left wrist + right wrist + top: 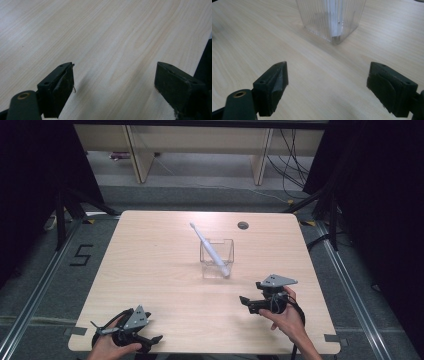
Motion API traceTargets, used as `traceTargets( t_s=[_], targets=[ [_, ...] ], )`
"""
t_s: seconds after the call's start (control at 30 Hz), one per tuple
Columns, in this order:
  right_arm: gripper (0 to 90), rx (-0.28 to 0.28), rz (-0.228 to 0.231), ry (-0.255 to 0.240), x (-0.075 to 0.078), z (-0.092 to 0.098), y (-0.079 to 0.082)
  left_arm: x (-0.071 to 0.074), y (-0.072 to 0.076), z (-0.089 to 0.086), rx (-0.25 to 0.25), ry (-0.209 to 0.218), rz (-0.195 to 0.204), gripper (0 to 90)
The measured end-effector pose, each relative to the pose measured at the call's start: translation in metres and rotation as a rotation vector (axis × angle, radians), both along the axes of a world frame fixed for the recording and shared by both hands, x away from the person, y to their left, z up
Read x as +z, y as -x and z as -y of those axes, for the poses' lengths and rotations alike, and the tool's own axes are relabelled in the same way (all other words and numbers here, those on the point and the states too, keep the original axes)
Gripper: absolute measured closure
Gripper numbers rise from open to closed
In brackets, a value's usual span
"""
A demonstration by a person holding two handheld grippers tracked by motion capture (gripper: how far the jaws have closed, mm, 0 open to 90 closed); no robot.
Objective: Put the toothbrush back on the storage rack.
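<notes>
White toothbrush leaning in clear ribbed cup, both tongs spread and empty, floor marking "5"

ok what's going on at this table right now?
A person holds a gripper in each hand over a wooden table. A white toothbrush stands tilted in a clear ribbed cup near the table's middle. The right gripper is open and empty, pointed at the cup from a short way off. The left gripper, near the table's front edge, is also open and empty over bare wood. Neither gripper touches anything.
</notes>
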State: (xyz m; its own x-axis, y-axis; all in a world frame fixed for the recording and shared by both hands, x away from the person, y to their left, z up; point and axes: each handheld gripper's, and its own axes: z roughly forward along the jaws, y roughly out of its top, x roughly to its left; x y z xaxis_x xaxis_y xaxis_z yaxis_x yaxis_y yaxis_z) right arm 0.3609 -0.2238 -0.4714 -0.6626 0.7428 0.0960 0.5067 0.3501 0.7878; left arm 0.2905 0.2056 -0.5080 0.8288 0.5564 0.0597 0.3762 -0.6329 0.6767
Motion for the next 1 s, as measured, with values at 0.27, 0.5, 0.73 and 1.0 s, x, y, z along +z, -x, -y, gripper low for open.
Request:
traceTargets(
  t_s=[0.27, 0.5, 0.73, 1.0],
  targets=[
    [18.0, -0.008, -0.034, 0.006, -0.004, 0.002, 0.009, 0.002, 0.0, 0.0, 0.002, 0.005, 0.0, 15.5],
    [18.4, 0.01, -0.013, 0.031, -0.007, 0.006, 0.013, 0.001, 0.001, 0.0, 0.009, 0.008, -0.007, 15.5],
    [18.8, 0.002, -0.049, 0.033, -0.01, 0.01, 0.02, 0.001, 0.001, 0.0, 0.015, 0.02, 0.0, 15.5],
    [17.4, 0.033, -0.048, 0.055, -0.014, 0.014, 0.029, 0.001, 0.001, 0.0, 0.012, 0.007, -0.014, 15.5]
  ],
)
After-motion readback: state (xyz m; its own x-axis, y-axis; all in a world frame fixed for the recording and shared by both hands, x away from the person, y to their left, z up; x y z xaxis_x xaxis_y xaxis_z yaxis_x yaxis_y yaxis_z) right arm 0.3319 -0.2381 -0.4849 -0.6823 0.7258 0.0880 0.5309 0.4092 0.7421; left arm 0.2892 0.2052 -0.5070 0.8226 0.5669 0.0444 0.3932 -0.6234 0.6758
